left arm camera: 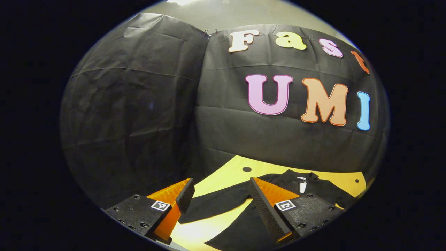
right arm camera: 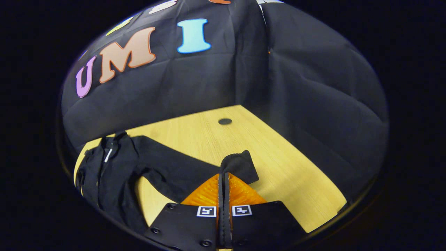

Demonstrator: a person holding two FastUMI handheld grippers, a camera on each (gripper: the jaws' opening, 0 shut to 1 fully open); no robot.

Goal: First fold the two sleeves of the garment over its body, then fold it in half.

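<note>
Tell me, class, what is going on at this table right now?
A person is folding a black long-sleeved garment on a wooden table with two handheld grippers. The right gripper is shut on the cuff end of one sleeve, which lies stretched out away from the body. The left gripper is open above the other sleeve, holding nothing. The garment lies spread flat with its collar toward the booth wall; neither sleeve is folded over the body yet.
</note>
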